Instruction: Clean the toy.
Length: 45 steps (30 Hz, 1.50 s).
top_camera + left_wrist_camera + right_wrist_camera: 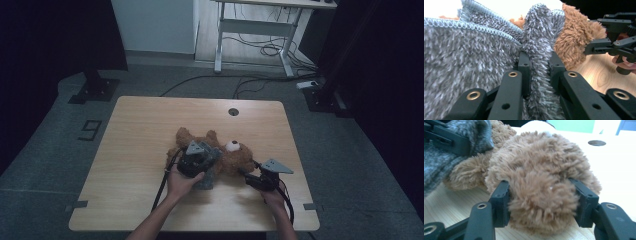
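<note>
A brown teddy bear [235,156] lies on the wooden table [140,130], partly wrapped in a grey fuzzy cloth [207,177]. My left gripper [540,65] is shut on an upright fold of that cloth [537,42], over the bear's body [574,37]. At the bear's head end, my right gripper [540,192] has a rounded furry part of the bear [541,185] between its jaws. The jaws stand apart and the fur only brushes the pads. In the high view the left gripper [209,162] is over the bear's middle and the right gripper [246,173] is at its right side.
A round cable hole [233,111] sits near the table's far edge. A person's forearms come in from the near edge. On the floor behind are a desk frame [250,25], loose cables and dark stand bases [95,90].
</note>
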Available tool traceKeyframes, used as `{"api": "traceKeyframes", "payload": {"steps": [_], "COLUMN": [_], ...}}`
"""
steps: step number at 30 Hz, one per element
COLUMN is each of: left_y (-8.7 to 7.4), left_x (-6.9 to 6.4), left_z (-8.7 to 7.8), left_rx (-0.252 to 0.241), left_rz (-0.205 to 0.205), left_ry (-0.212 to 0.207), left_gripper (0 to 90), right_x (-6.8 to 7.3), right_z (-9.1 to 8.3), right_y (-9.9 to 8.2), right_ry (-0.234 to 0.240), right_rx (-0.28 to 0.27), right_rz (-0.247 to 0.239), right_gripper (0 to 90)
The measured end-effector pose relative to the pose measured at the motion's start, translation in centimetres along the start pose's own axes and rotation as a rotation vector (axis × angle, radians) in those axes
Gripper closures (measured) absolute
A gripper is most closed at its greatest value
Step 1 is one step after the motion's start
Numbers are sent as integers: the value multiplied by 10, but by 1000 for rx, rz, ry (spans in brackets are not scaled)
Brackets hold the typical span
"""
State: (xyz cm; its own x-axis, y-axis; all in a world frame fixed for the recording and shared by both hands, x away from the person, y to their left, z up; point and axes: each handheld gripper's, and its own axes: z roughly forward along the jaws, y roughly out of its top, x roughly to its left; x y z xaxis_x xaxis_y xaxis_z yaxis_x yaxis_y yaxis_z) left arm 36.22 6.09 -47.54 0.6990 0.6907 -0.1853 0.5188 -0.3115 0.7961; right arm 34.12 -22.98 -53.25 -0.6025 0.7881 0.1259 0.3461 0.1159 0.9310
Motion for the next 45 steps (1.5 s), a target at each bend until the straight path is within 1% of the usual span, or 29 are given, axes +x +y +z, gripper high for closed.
{"api": "traceKeyframes", "payload": {"steps": [6,9,13,14,15,16,18,20,23,24,25,26,27,28,29,31,32,33,34,35,37,38,39,40,41,42,43,44,45], "left_y": [-1,-3,-7,-8,-12,-12,-14,-12,2,13,13,27,34,34,41,51,56,56,58,58,56,51,51,43,43,37,33,27,25], "left_x": [5,9,17,20,28,28,33,34,25,15,15,-1,-10,-10,-22,-43,-57,-57,-69,-69,-75,-78,-78,-80,-80,-78,-76,-70,-67], "left_z": [-10,-16,-31,-34,-42,-42,-50,-55,-65,-68,-68,-68,-67,-67,-63,-53,-40,-40,-20,-20,6,24,24,41,41,49,52,55,55], "left_rx": [-12,-16,-23,-27,-34,-34,-42,-52,-94,-123,-123,-146,-152,-152,-155,-146,-125,-125,-89,-89,-39,5,5,44,44,61,67,66,65], "left_rz": [-7,-8,-2,-4,-23,-23,-42,-43,-28,-9,-9,22,36,36,58,95,119,119,118,118,107,112,112,112,112,110,102,83,74], "left_ry": [18,31,78,88,108,108,119,120,96,78,78,49,30,30,7,-14,-32,-32,-53,-53,-71,-72,-72,-66,-66,-60,-60,-70,-75], "left_gripper": [766,765,764,764,764,764,764,763,762,762,762,762,762,761,761,760,760,759,759,759,759,758,758,758,758,758,757,759,761], "right_x": [-3,-3,-3,-3,-3,-3,-3,-3,-3,-3,-3,-3,-3,-3,-3,-4,-4,-3,-3,-3,-3,-3,-3,-3,-3,-3,-3,-4,-4], "right_z": [-3,-4,-3,-3,-4,-4,-3,-3,-3,-3,-3,-3,-3,-3,-3,-3,-3,-3,-3,-3,-3,-3,-3,-3,-3,-3,-3,-3,-2], "right_y": [0,-1,-1,-1,0,0,0,0,0,0,0,0,0,0,0,0,0,0,0,0,0,0,0,0,0,0,0,0,-1], "right_ry": [12,30,39,39,42,42,43,43,40,39,39,40,40,40,40,42,42,41,42,42,44,44,43,43,43,43,43,41,33], "right_rx": [5,13,19,19,22,22,23,23,22,21,21,21,23,23,23,24,23,21,22,22,25,26,24,24,24,23,25,29,34], "right_rz": [12,-8,-24,-24,-28,-28,-30,-28,-24,-21,-21,-20,-19,-19,-17,-18,-18,-17,-18,-18,-18,-17,-16,-17,-17,-16,-15,-18,-22], "right_gripper": [436,512,544,544,550,550,554,554,554,554,554,554,554,554,555,555,555,555,556,556,558,559,559,560,560,562,565,570,576]}}
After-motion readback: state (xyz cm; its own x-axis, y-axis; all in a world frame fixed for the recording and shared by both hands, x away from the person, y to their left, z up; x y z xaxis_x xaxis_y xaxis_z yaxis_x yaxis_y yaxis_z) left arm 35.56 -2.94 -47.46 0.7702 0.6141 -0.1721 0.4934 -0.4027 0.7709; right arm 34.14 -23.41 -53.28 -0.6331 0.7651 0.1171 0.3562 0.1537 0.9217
